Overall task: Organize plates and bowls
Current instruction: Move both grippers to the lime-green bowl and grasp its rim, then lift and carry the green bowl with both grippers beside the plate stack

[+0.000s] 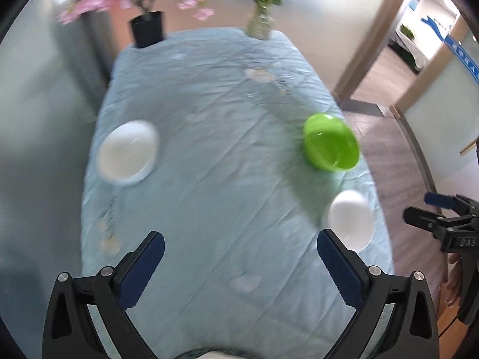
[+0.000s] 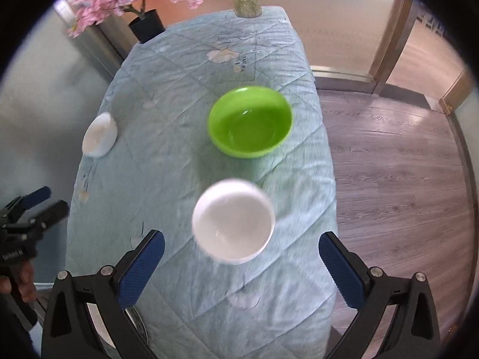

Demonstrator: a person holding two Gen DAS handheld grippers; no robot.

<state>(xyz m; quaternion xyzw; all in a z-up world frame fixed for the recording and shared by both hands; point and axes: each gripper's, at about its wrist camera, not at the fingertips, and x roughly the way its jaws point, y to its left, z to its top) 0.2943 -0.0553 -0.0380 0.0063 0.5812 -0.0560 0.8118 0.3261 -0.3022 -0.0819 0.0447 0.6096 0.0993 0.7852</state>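
A green bowl [image 1: 330, 142] [image 2: 250, 121] stands on the right half of the table. One white bowl [image 1: 128, 152] [image 2: 99, 134] sits near the left edge. A second white bowl [image 1: 351, 220] [image 2: 233, 221] sits nearer, by the right edge. My left gripper [image 1: 239, 257] hangs high over the near end, jaws wide open, nothing between them. My right gripper [image 2: 241, 258] is also wide open above the table, with the second white bowl just beyond its fingertips, untouched. Each gripper shows in the other's view: the right gripper [image 1: 431, 209] and the left gripper [image 2: 45, 202].
The table wears a light blue quilted cloth [image 1: 227, 113] [image 2: 209, 68]. A black pot with pink blossoms [image 1: 148, 28] [image 2: 146, 25] and a glass vase of flowers [image 1: 260, 22] [image 2: 247, 1] stand at the far end. Wooden floor [image 2: 389, 164] lies to the right.
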